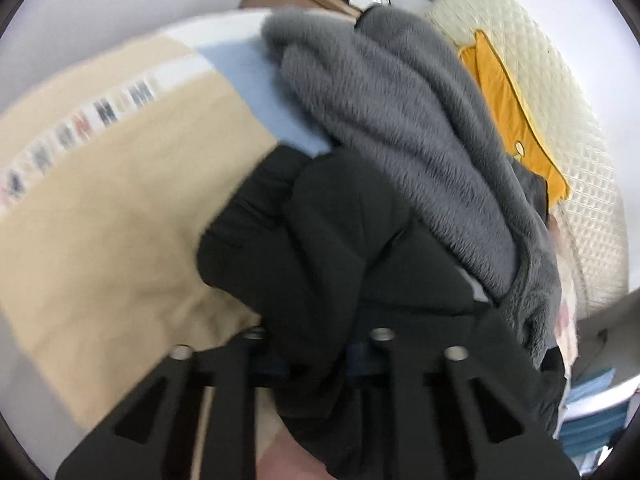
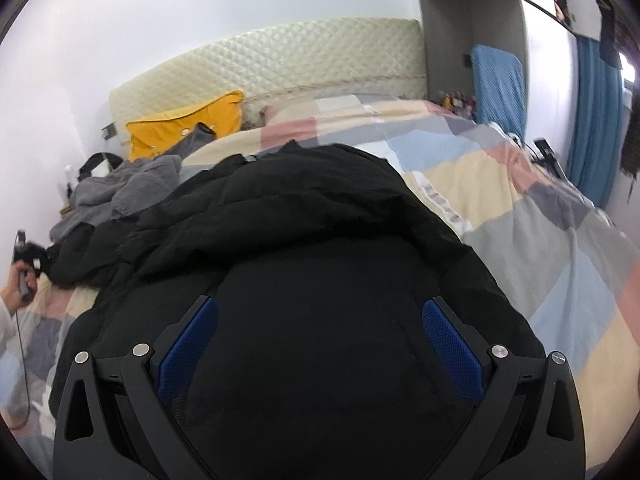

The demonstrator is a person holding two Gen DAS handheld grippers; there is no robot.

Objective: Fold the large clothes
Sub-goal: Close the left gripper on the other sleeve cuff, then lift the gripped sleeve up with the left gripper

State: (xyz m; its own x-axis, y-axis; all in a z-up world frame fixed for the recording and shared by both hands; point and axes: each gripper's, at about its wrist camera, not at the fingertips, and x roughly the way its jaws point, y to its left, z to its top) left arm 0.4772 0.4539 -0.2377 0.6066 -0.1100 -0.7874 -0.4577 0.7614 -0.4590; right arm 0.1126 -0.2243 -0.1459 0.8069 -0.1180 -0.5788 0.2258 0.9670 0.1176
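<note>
A large black padded jacket (image 2: 320, 248) lies spread on the patchwork bedspread (image 2: 540, 248). My right gripper (image 2: 320, 312) hangs just above its near part, jaws wide open, blue pads (image 2: 450, 340) either side of the fabric, holding nothing. In the left wrist view my left gripper (image 1: 318, 344) is shut on a bunched fold of the black jacket (image 1: 320, 240), which hides the fingertips. The left gripper also shows far left in the right wrist view (image 2: 28, 260), at the jacket's sleeve end.
A grey fleece garment (image 1: 400, 120) lies piled beside the jacket, also in the right wrist view (image 2: 124, 192). A yellow pillow (image 2: 180, 128) leans on the quilted cream headboard (image 2: 280, 64). A blue curtain (image 2: 596, 120) hangs at right.
</note>
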